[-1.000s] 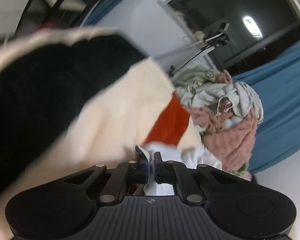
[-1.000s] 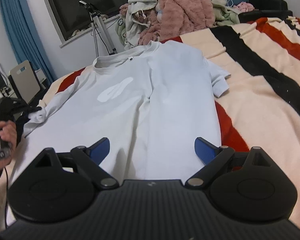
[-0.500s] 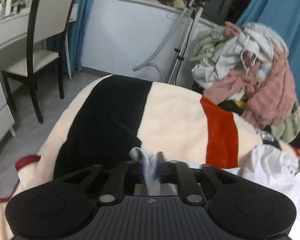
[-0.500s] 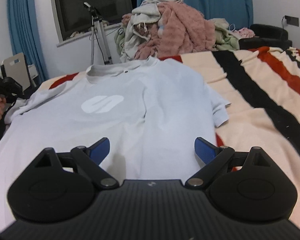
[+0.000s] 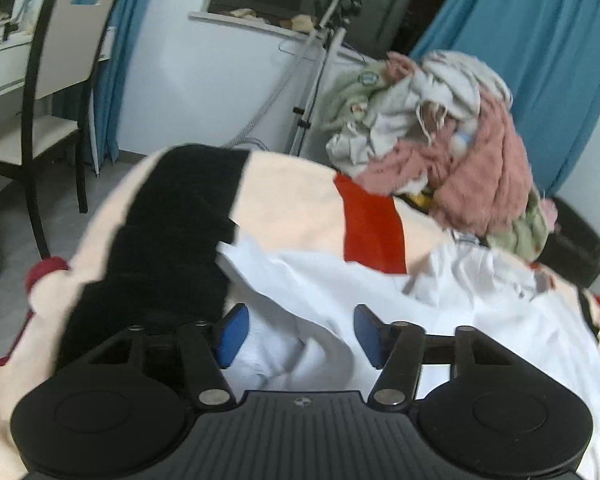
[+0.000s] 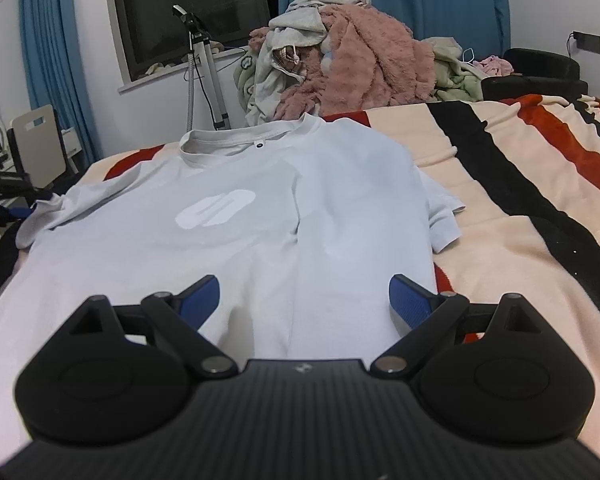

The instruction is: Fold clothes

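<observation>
Right gripper: the right gripper (image 6: 304, 296), black with blue finger pads, is spread wide and holds nothing; it hovers over the near hem area of the shirt.
Left gripper: the left gripper (image 5: 298, 334), of the same build, is also spread wide and empty, with the crumpled sleeve cloth lying between its fingers.
Shirt: a pale grey-white short-sleeved cotton T-shirt (image 6: 236, 232) lies spread flat, front up, collar at the far end, with a white logo on the chest and one sleeve reaching right.
Bed cover: a cream fleece blanket with black and red stripes (image 6: 520, 220) lies under the shirt and runs off to the right.
Far pile: a heap of unfolded clothes, pink fluffy, grey and pale green (image 6: 340, 60), sits beyond the collar.
Background: a silver tripod (image 6: 208, 68) stands left of the pile, before a dark window and blue curtains; a cream chair with a dark frame (image 5: 48, 92) stands far left.
</observation>
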Action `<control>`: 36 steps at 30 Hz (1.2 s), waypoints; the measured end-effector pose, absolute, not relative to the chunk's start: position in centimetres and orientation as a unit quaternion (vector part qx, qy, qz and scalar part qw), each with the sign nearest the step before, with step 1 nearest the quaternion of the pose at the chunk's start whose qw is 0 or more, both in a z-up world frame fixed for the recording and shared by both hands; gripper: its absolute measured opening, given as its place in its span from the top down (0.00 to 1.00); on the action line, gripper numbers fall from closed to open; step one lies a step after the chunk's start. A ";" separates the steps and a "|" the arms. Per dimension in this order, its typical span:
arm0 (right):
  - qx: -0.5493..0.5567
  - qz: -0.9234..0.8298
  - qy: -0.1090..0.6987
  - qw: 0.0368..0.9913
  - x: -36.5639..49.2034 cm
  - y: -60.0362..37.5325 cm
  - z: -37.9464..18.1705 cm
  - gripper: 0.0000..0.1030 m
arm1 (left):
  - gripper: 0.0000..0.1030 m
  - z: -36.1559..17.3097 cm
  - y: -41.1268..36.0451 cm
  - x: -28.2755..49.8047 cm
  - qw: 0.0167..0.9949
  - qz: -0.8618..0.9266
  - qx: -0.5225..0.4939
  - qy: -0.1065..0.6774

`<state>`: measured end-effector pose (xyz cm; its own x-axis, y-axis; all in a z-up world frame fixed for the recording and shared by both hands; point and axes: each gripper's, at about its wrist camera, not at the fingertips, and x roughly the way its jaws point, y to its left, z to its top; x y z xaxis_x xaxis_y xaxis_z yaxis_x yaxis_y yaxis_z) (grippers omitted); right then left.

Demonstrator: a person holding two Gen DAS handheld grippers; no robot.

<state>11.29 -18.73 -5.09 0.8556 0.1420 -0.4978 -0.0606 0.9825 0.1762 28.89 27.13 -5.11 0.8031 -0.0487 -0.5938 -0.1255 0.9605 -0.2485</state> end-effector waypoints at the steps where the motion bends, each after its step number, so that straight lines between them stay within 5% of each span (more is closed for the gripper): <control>1: 0.075 0.051 0.264 0.960 11.2 -18.7 -5.1 0.10 | 0.83 -5.5 26.5 29.2 0.938 0.020 -0.133 0.319; 3: 0.072 0.050 0.267 0.960 11.4 -18.6 -5.2 0.10 | 0.99 -5.6 25.9 31.1 0.935 0.043 -0.107 0.336; 13: 0.078 0.053 0.283 0.954 13.1 -18.5 -6.5 0.10 | 0.94 -1.9 29.3 38.8 0.928 0.173 -0.070 0.324; 14: 0.079 0.054 0.285 0.954 13.2 -18.5 -6.6 0.10 | 0.91 -1.7 29.3 38.8 0.931 0.160 -0.063 0.323; 16: 0.083 0.055 0.286 0.953 13.4 -18.6 -6.8 0.10 | 0.48 -1.8 28.9 38.6 0.934 0.137 -0.041 0.328; 21: 0.091 0.059 0.284 0.953 13.2 -18.5 -6.6 0.10 | 0.19 -1.2 28.7 35.2 0.947 0.116 -0.014 0.300; 29: 0.091 0.060 0.273 0.956 12.3 -18.5 -5.8 0.10 | 0.17 -1.0 31.1 25.5 0.930 0.107 -0.223 0.273; 36: 0.088 0.055 0.276 0.955 12.4 -18.2 -6.0 0.10 | 0.16 -8.1 28.7 22.0 0.872 0.076 -0.399 0.272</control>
<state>12.37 -18.19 -6.05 0.8411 0.1539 -0.5185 -0.0571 0.9786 0.1979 22.03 28.73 -8.05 0.8403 -0.0854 -0.5353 -0.3493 0.6699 -0.6552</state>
